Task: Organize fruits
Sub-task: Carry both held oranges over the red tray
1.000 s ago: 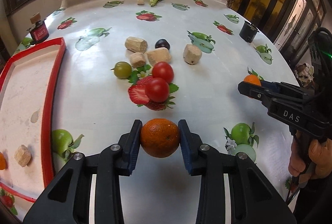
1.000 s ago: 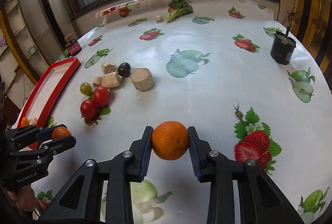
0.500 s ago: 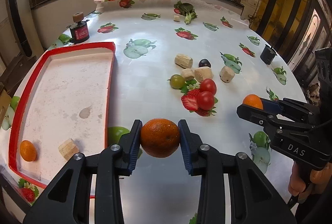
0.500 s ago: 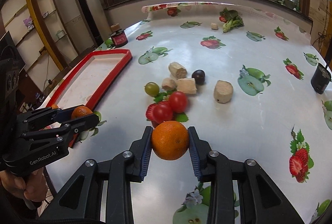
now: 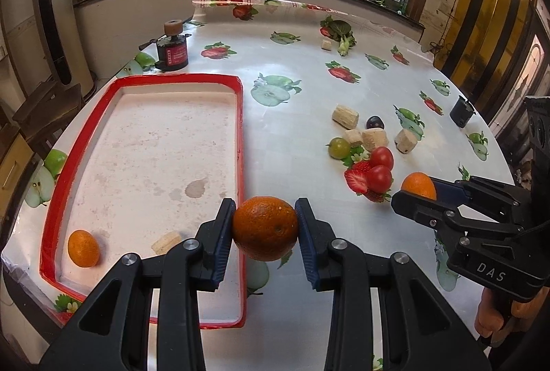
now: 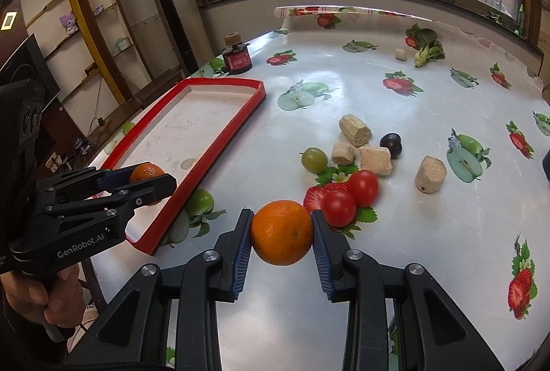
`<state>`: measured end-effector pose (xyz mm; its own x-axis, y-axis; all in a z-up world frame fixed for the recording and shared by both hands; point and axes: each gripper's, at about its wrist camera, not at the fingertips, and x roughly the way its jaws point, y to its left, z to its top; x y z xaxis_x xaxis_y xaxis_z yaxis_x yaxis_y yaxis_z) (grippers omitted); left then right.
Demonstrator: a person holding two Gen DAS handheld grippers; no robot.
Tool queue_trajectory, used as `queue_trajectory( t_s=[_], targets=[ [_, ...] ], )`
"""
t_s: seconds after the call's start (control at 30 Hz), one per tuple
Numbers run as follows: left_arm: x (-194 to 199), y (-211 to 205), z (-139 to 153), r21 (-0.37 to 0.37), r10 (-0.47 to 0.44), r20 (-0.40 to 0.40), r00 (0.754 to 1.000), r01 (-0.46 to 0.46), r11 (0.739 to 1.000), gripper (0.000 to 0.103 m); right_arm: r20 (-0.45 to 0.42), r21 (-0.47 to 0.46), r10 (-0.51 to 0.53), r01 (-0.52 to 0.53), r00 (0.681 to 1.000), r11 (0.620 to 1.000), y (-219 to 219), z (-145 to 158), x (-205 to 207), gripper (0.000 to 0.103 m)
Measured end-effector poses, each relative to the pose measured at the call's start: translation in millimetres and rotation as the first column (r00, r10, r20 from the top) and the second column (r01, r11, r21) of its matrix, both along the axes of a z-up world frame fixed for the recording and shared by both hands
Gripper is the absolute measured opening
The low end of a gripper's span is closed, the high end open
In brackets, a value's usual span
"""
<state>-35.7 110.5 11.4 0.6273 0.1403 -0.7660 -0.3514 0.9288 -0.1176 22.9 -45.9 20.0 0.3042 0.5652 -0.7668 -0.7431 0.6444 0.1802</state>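
Observation:
My left gripper (image 5: 265, 228) is shut on an orange (image 5: 264, 228) and holds it above the right rim of the red tray (image 5: 240, 137). My right gripper (image 6: 281, 237) is shut on a second orange (image 6: 281, 237), held above the table right of the tray (image 6: 220, 139). The tray holds a small orange (image 5: 83, 248) and a beige chunk (image 5: 166, 242). On the table lie two red tomatoes (image 6: 350, 199), a green fruit (image 6: 314, 159), a dark plum (image 6: 391, 144) and several beige chunks (image 6: 374, 160). The left gripper also shows in the right wrist view (image 6: 151, 180), the right one in the left wrist view (image 5: 417, 188).
A black and red bottle (image 5: 172, 50) stands behind the tray. A leafy green (image 5: 342, 34) lies at the far edge and a small black cup (image 5: 462, 111) at the right. The table's front edge runs close under both grippers.
Both grippers have swung left with their oranges held. The red tray has come into full view, and my left orange now hangs over its right rim.

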Motion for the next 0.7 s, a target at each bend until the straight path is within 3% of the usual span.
queue_trajectory(
  t_s=[0.7],
  targets=[
    [-27,66,6,0.008,0.125,0.006,0.992,-0.125,0.992,0.033,-0.005,0.027,0.105,-0.105,0.994,0.994,65,8,-11,0.034]
  ],
)
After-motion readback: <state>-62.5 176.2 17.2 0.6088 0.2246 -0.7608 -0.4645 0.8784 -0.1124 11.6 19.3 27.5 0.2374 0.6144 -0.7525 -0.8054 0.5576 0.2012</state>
